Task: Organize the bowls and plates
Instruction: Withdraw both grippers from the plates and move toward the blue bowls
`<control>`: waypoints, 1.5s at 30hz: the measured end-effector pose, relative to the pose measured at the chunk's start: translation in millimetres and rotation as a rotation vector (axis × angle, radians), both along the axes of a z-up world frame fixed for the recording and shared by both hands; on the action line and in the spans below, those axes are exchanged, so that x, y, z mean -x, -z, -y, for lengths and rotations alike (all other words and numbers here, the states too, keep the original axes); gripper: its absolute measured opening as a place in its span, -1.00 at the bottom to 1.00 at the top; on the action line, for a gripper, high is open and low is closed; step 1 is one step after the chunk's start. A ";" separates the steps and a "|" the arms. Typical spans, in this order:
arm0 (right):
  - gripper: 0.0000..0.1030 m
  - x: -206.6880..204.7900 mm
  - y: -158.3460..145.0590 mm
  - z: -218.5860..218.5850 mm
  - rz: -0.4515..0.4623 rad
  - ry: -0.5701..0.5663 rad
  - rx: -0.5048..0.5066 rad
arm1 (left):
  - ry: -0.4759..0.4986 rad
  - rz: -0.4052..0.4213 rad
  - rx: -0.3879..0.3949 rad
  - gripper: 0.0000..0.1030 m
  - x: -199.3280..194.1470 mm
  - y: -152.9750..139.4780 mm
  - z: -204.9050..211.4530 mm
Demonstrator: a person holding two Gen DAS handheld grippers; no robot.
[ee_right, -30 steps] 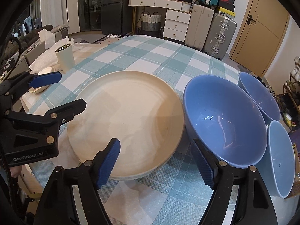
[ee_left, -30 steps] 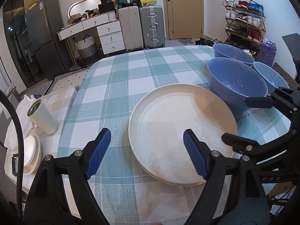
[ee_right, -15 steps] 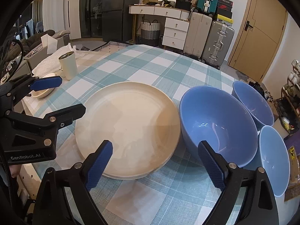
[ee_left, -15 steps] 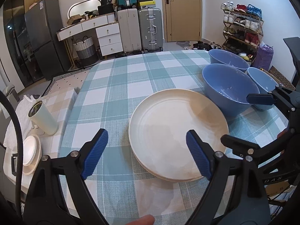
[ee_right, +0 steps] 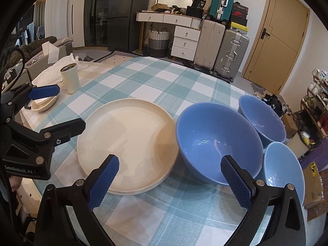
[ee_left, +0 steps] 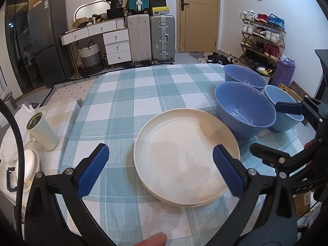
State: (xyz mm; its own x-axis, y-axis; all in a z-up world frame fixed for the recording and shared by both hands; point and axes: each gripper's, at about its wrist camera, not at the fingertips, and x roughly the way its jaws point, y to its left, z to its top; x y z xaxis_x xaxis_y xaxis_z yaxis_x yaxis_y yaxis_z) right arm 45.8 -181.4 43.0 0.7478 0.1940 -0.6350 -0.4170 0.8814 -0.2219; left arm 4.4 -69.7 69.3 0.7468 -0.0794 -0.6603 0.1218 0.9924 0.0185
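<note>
- Jaws first: the left gripper (ee_left: pixel 161 166) has just been opening and stands wide, its blue pads above the near rim of the plates with no contact — nothing is held.
- The right gripper (ee_right: pixel 170 176) has also just been opening; it is spread wide and empty, one pad over the plate edge and the other before the big bowl.
- On its black body I read "GenRobot.AI" in the right view, and "DAS" in the left view.
- Cream plates (ee_left: pixel 186 155) lie in a low stack on the checked tablecloth (ee_left: pixel 131 94), just beside the bowls. They look stiff, smooth and probably breakable; I judge the stack rather heavy for one grip.
- Best hold, I think, is on the rim, one pad above and one below, because the flat middle gives nothing to pinch.
- The large blue bowl (ee_right: pixel 219 141) touches or nearly touches the plates. Its glossy wall may slip — pinching the rim seems safer.
- Two smaller blue bowls (ee_right: pixel 264 119) (ee_right: pixel 284 168) stand behind and beside it, close together, ready for nesting.
- Far back, a cup (ee_right: pixel 70 78) stands on a side table, and the black boxes on the suitcases carry labels I cannot read.
</note>
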 end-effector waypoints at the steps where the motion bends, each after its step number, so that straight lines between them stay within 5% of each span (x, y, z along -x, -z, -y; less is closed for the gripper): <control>1: 0.97 -0.4 -1.6 2.8 0.003 0.005 0.000 | 0.001 -0.001 0.002 0.95 -2.2 -0.6 0.6; 45: 0.98 -36.7 -105.0 136.7 0.093 0.180 -0.116 | 0.169 -0.011 -0.026 0.95 -105.1 -59.1 121.4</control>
State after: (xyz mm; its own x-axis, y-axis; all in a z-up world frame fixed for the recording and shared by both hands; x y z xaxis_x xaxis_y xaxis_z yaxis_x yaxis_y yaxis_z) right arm 82.6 -318.1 148.1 0.8311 0.1198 -0.5431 -0.2330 0.9617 -0.1444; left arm 109.5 -191.1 128.4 0.7170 -0.1858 -0.6719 0.2873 0.9569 0.0420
